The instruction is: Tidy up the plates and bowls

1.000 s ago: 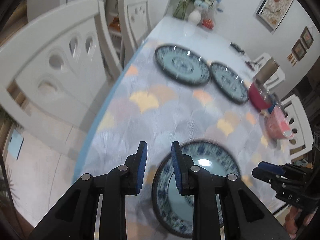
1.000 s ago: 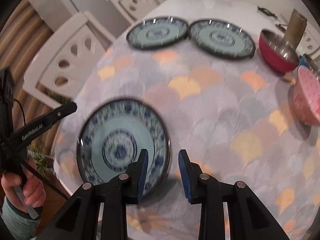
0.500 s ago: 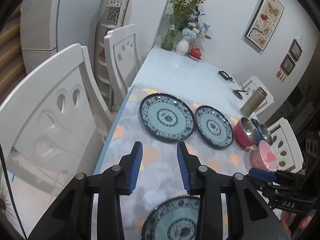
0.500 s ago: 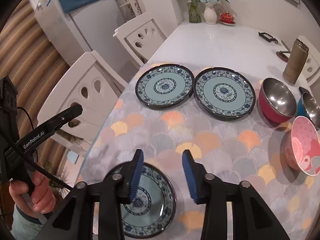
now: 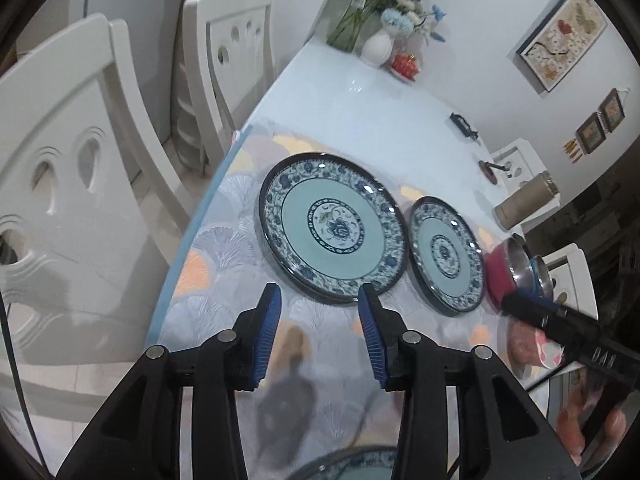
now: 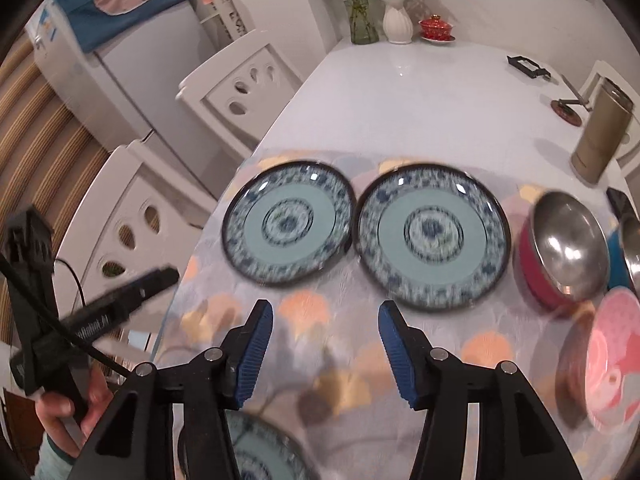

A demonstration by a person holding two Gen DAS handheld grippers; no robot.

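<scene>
Both tools [image 5: 319, 330] [image 6: 326, 350] gape apart over tablecloth [image 6: 360, 344], plates [image 6: 288, 232] and bowls [image 6: 564, 240] ahead

Bright indoor light, fisheye-warped edges; right-wrist view motion-blurred, glare on the plates [image 6: 434, 236].

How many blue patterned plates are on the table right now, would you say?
3: left plate and right plate side by side mid-table; near plate partly hidden beneath the right gripper.

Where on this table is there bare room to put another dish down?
The white tabletop between the vase and the two far plates lies bare. Crowded: the bowls at right.
</scene>
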